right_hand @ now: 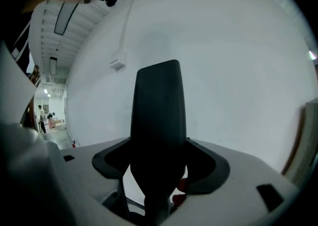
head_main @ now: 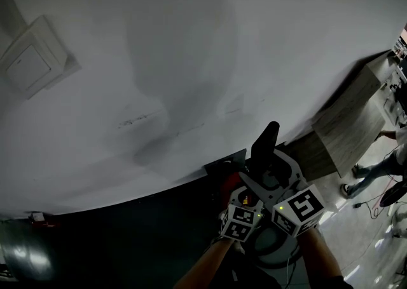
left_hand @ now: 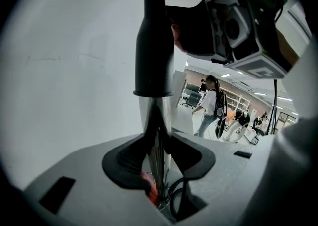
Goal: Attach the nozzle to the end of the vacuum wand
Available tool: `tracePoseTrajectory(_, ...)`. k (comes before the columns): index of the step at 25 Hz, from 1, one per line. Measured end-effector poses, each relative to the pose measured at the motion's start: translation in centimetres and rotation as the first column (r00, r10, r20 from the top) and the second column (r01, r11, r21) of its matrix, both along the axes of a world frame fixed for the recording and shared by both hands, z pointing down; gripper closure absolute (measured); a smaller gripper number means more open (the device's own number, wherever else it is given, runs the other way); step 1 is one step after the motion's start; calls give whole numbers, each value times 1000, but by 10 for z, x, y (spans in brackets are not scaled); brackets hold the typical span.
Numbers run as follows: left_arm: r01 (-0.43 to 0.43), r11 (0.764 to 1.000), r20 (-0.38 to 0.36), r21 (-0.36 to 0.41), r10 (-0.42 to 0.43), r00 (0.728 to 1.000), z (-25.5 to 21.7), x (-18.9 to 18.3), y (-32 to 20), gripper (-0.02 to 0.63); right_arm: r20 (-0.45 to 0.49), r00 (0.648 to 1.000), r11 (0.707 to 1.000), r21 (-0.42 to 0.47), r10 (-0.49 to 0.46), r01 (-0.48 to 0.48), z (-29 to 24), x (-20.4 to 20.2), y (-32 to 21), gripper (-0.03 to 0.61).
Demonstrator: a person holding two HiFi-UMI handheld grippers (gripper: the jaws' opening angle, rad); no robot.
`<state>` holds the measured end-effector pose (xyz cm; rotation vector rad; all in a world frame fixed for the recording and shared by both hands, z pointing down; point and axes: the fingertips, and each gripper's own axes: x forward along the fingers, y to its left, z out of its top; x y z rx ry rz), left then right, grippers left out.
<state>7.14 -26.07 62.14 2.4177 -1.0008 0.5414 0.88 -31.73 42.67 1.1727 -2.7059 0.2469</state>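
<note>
- Up against the white wall (head_main: 159, 59), low in the head view, I have both parts together in front of me, so the joining step itself is in hand.
- My left gripper (left_hand: 157, 163) is clamped on the wand (left_hand: 155, 130). Its jaws stand fairly wide only because the tube fills them, and the tube rises straight out between them.
- My right gripper (right_hand: 159, 170) is closed on the nozzle (right_hand: 159, 115), whose tip points away from me toward the wall.
- From the left gripper view, the nozzle's flared collar sits over the top of the wand. I cannot tell whether it is pushed fully home.
- Next, I judge, I should keep the two in one line and press along the tube until the collar stops. Any tilt could make it bind.
- The wand is round, polished metal with a mirror finish, so it is probably slippery in my pads.
- The nozzle is matt black plastic, broad and flattened, with a slanted tip and a round collar at its base.
</note>
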Motion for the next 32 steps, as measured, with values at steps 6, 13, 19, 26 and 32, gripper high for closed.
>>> tracePoseTrajectory(6,-10,1000,-6,0,10,1000,0,4,0,462,0,1000,1000,5,12,-12,-1,2,-3,258)
tracePoseTrajectory(13,-8,1000,-11,-4,8,1000,1,-1,1,462,-8,1000,1000,13,-6,6,4,-8,0,258)
tracePoseTrajectory(19,-12,1000,-6,-8,12,1000,3,-1,-1,462,7,1000,999,46,1,-2,1,-9,0,258)
tracePoseTrajectory(26,1,1000,-15,-12,-1,1000,5,-10,0,462,-18,1000,998,56,-11,12,6,-20,3,258)
tracePoseTrajectory(32,-5,1000,-28,-3,5,1000,5,-15,-1,462,15,997,996,37,-77,77,3,-26,6,258)
